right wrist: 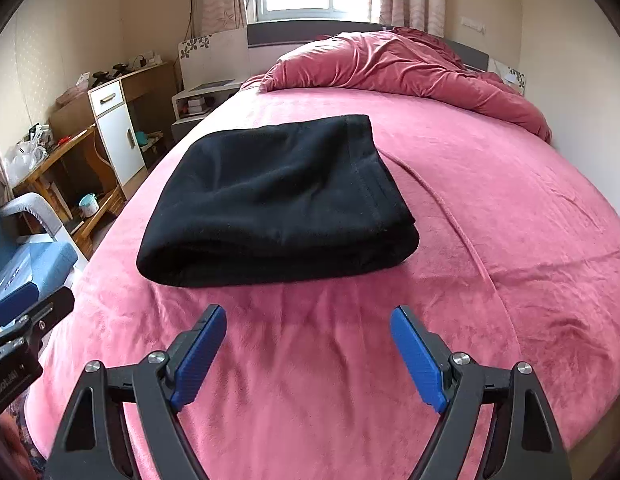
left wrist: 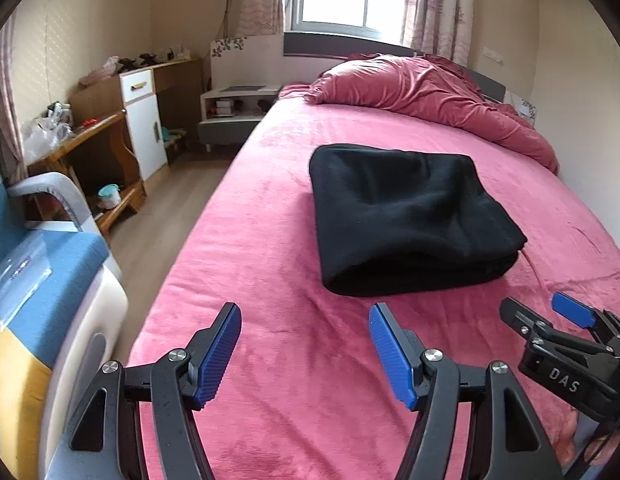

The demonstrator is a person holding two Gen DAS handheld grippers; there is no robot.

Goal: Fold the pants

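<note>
Black pants [left wrist: 409, 220] lie folded into a thick rectangular bundle on the pink bed [left wrist: 270, 208]; they also show in the right wrist view [right wrist: 278, 204]. My left gripper [left wrist: 306, 320] is open and empty, held above the bed a little short of the bundle's near edge. My right gripper [right wrist: 308, 322] is open and empty, also just short of the near fold. The right gripper shows at the right edge of the left wrist view [left wrist: 549, 316]. Part of the left gripper [right wrist: 26, 320] shows at the left edge of the right wrist view.
A crumpled pink duvet [left wrist: 421, 92] lies at the head of the bed under the window. Left of the bed are a wooden desk [left wrist: 90, 136], a white cabinet [left wrist: 144, 124], a nightstand [left wrist: 238, 108] and a blue-cushioned chair [left wrist: 38, 264].
</note>
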